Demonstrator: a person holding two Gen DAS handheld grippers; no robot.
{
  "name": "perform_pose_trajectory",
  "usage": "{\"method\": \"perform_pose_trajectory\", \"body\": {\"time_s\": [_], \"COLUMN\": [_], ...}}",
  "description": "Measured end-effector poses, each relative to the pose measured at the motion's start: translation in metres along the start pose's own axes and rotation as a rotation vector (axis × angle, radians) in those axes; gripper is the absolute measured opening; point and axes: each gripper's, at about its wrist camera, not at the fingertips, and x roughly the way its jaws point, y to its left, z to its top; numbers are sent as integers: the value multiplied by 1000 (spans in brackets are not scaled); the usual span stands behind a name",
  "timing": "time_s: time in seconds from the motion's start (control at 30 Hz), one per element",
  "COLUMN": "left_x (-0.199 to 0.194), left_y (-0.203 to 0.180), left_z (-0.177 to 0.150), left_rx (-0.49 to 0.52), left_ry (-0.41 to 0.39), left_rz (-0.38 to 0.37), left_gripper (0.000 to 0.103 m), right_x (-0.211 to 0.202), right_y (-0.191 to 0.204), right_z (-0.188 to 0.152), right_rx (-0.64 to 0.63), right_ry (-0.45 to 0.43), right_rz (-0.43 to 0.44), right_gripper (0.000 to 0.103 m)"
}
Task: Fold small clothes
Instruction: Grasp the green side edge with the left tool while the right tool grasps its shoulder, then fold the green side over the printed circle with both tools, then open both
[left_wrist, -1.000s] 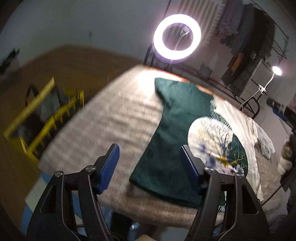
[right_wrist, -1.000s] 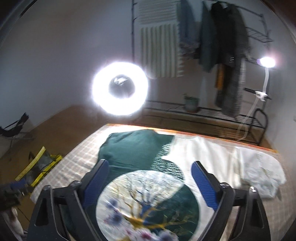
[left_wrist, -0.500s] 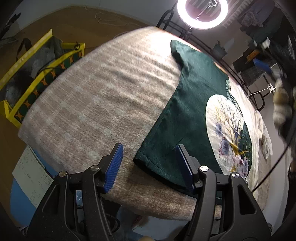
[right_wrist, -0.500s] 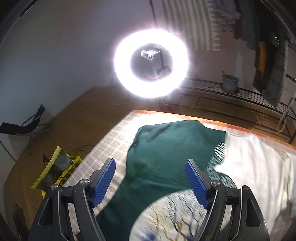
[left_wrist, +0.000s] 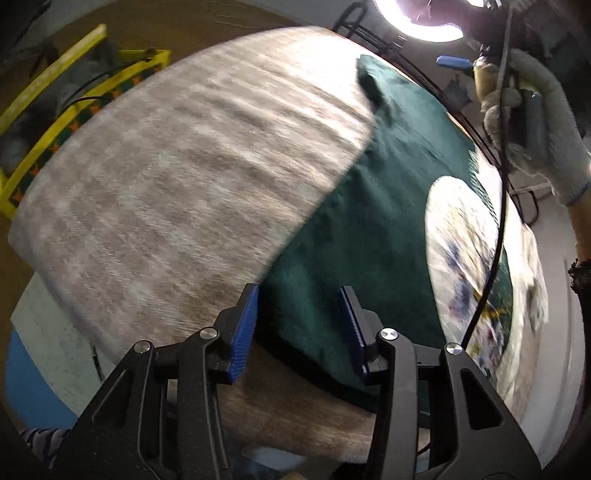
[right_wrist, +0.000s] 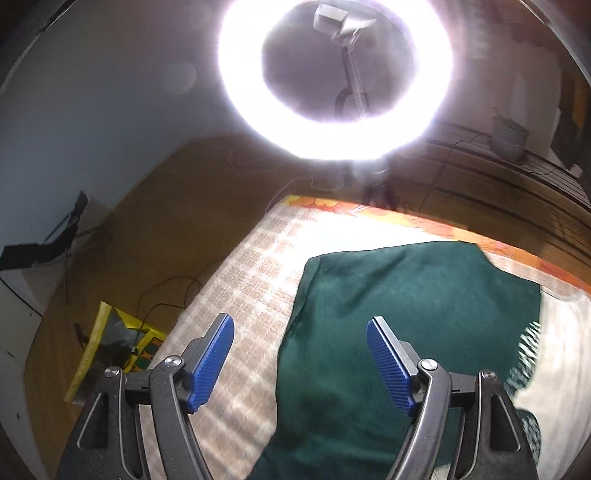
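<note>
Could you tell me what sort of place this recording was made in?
Probably a room at home set up for filming: a blanket-covered table holding a green T-shirt, lit by a ring light, above a wooden floor.

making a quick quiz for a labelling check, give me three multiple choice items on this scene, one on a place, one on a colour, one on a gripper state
1. Where does the green shirt lie?
A. on the checked blanket
B. in the yellow bag
C. on the floor

2. What colour are the pads on the left gripper?
A. red
B. blue
C. white

3. How do the jaws of the right gripper stand?
A. shut on the shirt
B. shut on nothing
C. open, holding nothing

Answers:
1 A, the shirt is spread flat on the checked blanket.
2 B, both ribbed pads are blue.
3 C, a wide gap shows between the jaws, above the shirt's edge.
</note>
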Motion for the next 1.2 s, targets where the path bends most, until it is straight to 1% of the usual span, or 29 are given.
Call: {"method": "perform_pose_trajectory", "body": {"time_s": [0.1,0.13,0.2,0.3,0.33,0.37,0.4,0.47,0.5,0.53,0.57,0.67,0.73,0.77,0.8,0.87,0.97,1.1,1.2], "left_x": [-6,-4,3,6,7,7,8,10,10,10,10,3,-1,-4,-5,-6,-13,-25,-33], "left_y": [11,12,11,0,-2,-3,-4,-3,-3,-5,-6,-13,-18,-20,-21,-22,-26,-42,-52], "left_z": [1,2,0,0,1,1,1,3,3,4,5,3,3,2,2,4,2,-5,-9], "left_rx": [-40,-40,-24,44,58,61,63,50,49,53,59,95,114,118,120,120,131,199,227], "left_ry": [-32,-25,-2,-24,-29,-32,-34,-24,-25,-25,-32,-61,-79,-85,-89,-96,-116,-161,-174], "left_rz": [5,5,4,35,42,46,50,32,21,15,9,0,-3,-7,-13,-22,-40,-43,-68], "left_gripper": [45,45,45,45,43,31,12,7,4,4,3,2,2,2,2,2,2,2,2], "right_x": [30,42,59,84,92,98,102,112,117,122,127,127,125,124,121,116,97,70,43], "right_y": [8,13,19,22,23,22,21,19,17,15,13,11,12,12,11,7,-5,-21,-35], "right_z": [3,4,3,2,2,1,1,1,0,-1,-3,-4,-4,-4,-4,-2,2,4,4], "right_rx": [-14,-30,-61,-81,-84,-88,-91,-101,-104,-107,-110,-144,-180,-190,-199,-190,-161,-131,-112], "right_ry": [49,68,94,128,136,142,147,166,177,190,205,192,191,191,192,190,155,107,63], "right_rz": [1,-5,-39,-76,-88,-97,-106,-129,-140,-153,-166,-188,-215,-221,-223,-207,-178,-135,-112], "right_gripper": [74,74,74,73,72,71,69,63,58,51,50,41,17,11,2,1,1,1,1]}}
